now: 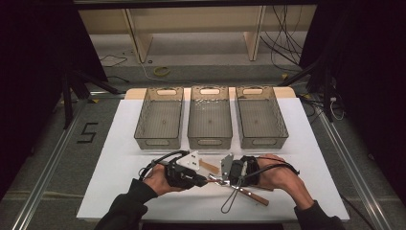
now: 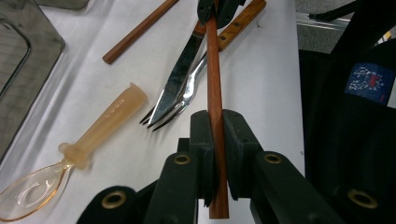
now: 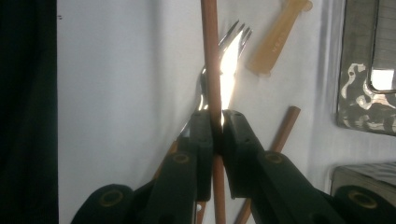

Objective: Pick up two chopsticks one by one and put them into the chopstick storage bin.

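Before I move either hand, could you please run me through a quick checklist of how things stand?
1. Left tongs shut on the wooden chopstick: ok.
2. Right tongs shut on the same chopstick: ok.
3. Chopstick clear of the fork beneath it: cannot tell.
4. Second chopstick lying free on the table: ok.
5. Silicone spoon out of the way: ok.
6. Three bins empty: ok.

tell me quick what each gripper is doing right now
Left gripper: shut on the brown stick.
Right gripper: shut on the same brown stick, at its other end.
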A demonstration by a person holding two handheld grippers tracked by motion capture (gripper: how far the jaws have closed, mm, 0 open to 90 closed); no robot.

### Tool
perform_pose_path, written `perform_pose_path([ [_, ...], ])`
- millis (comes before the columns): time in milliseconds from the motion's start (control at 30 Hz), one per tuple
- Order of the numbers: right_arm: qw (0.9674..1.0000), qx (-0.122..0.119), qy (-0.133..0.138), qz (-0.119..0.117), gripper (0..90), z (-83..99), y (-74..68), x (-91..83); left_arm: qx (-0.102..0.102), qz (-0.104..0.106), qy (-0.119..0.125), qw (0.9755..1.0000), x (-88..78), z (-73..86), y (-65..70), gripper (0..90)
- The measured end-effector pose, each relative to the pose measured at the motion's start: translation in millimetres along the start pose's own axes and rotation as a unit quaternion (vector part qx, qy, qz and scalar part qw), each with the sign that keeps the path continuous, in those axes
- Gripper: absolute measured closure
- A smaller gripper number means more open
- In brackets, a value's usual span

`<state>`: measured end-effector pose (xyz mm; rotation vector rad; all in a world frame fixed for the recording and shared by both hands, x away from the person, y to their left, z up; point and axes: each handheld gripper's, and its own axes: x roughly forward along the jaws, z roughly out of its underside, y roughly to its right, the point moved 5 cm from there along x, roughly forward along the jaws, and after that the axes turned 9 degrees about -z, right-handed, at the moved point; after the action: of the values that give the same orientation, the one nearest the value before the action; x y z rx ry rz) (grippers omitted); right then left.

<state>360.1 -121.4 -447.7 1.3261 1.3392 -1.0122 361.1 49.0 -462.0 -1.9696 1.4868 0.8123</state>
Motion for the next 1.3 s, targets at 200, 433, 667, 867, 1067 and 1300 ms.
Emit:
perform_pose_path([
  [200, 0.9995, 0.013, 0.016, 0.025, 67.7, 3.9, 2.2, -9.0, -0.01, -0.001, 0.008, 0.9999, -3.3, 4.6, -4.9, 83.2],
  [433, 0.993, 0.07, 0.081, 0.049, 47.6, 11.8, 12.0, -29.5, -0.042, -0.036, 0.022, 0.9982, -11.7, 9.6, -18.0, 83.2],
  [667, 0.9783, 0.123, 0.153, 0.066, 37.2, 21.9, 20.4, -39.1, -0.081, -0.082, 0.046, 0.9923, -25.4, 14.6, -34.2, 83.2],
  [867, 0.9637, 0.175, 0.191, 0.065, 33.4, 38.4, 25.2, -38.8, -0.127, -0.127, 0.074, 0.981, -38.5, 18.0, -48.6, 83.2],
  [1067, 0.9605, 0.209, 0.177, 0.05, 30.4, 59.2, 26.9, -31.5, -0.172, -0.174, 0.092, 0.9652, -53.0, 25.3, -65.9, 83.2],
  [1300, 0.9543, 0.245, 0.165, 0.046, 28.2, 79.1, 28.6, -18.9, -0.225, -0.213, 0.115, 0.9436, -73.5, 36.0, -84.9, 83.1],
])
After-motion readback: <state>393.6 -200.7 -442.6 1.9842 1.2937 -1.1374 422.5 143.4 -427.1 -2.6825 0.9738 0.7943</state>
